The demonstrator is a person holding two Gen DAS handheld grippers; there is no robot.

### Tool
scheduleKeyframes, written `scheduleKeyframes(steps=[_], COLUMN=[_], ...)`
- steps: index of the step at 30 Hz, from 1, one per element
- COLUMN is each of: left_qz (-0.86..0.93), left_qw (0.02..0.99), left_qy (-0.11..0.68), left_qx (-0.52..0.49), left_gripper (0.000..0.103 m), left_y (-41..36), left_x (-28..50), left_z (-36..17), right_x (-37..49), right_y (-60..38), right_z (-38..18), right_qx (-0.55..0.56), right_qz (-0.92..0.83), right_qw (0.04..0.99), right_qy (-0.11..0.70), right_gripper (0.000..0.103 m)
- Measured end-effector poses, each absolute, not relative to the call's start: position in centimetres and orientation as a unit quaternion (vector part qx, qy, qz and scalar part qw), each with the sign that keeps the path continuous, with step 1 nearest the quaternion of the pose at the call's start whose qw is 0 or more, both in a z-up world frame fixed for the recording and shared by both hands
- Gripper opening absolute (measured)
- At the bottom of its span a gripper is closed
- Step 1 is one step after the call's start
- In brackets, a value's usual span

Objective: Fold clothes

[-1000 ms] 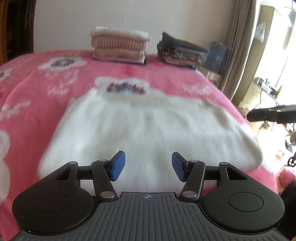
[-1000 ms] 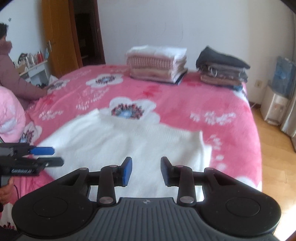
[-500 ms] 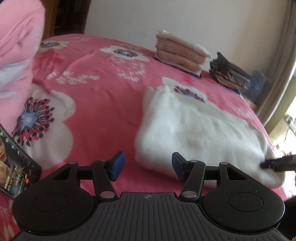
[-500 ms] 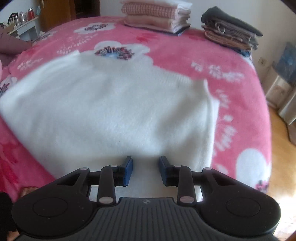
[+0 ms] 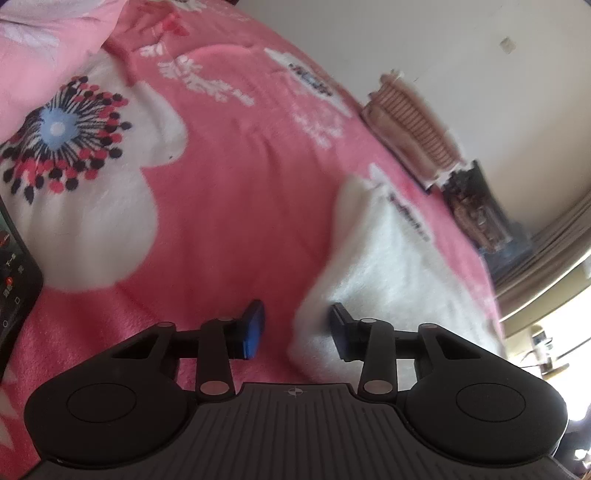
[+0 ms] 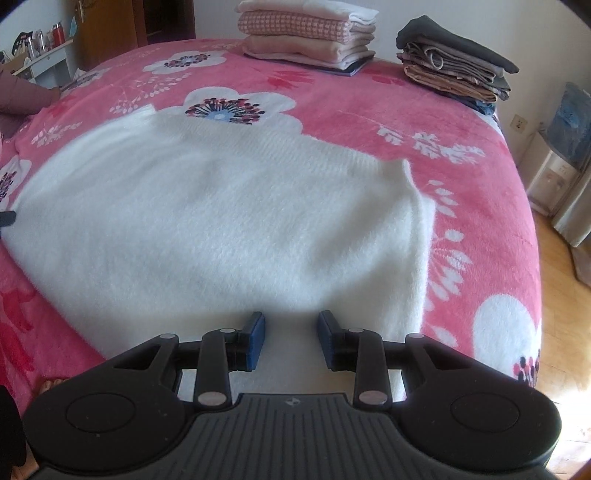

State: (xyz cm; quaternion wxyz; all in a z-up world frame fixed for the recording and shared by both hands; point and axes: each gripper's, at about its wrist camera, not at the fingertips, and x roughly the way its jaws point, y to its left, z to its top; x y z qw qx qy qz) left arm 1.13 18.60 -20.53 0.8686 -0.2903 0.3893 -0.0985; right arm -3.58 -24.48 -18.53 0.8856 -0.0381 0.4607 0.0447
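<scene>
My white fluffy sweater [image 6: 229,221] lies on the pink bed cover [image 6: 369,118] with its white flowers, their centres blue, black and red. My tongs [image 6: 290,339] are black with blue pads [image 6: 256,341].

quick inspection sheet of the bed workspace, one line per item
surface: pink flowered blanket covers the bed.
job's things: white fluffy garment lies spread flat, its near edge at both tongs.
clutter: two folded stacks at the far edge, a light pile and a dark pile; a phone at the left wrist view's left edge.
grippers: left tongs have just been closing, the garment's corner between the pads, which do not press it yet; right tongs open over the near hem.
cables: nothing seen.
surroundings: wall, wooden door, cluttered shelf, wood floor.
</scene>
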Motion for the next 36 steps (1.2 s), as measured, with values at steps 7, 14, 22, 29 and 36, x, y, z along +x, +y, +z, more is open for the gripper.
scheduleKeyframes(steps=[7,14,22,29,36], left_qz=[-0.054,-0.125,-0.123,-0.125,-0.118], left_qw=[0.904,0.941,0.917,0.912,0.915], left_qy=[0.367,0.287,0.351,0.359,0.360], left_qx=[-0.211,-0.126,-0.143,-0.156,-0.137], left_gripper=[0.039,0.041,0.041,0.041,0.041], left_y=[16.7,12.5,12.2,12.9,12.2], left_x=[0.0,-1.4,2.0,2.7,2.9], left_z=[-17.8,-13.6,-17.8,-18.9,-19.2], right_x=[-3.5,-3.7,-5.0,-3.5,-1.4], right_y=[-24.7,-24.7,-20.6,-12.1,-9.6], right_z=[-18.6,-18.7,-14.6,-15.2,-19.1], right_qx=[-0.035,-0.031,-0.091,-0.140,-0.193], right_qz=[0.048,0.046,0.142,0.314,0.274], right_qw=[0.886,0.889,0.903,0.856,0.832], right_qy=[0.460,0.455,0.395,0.386,0.442], right_gripper=[0.034,0.035,0.035,0.035,0.035])
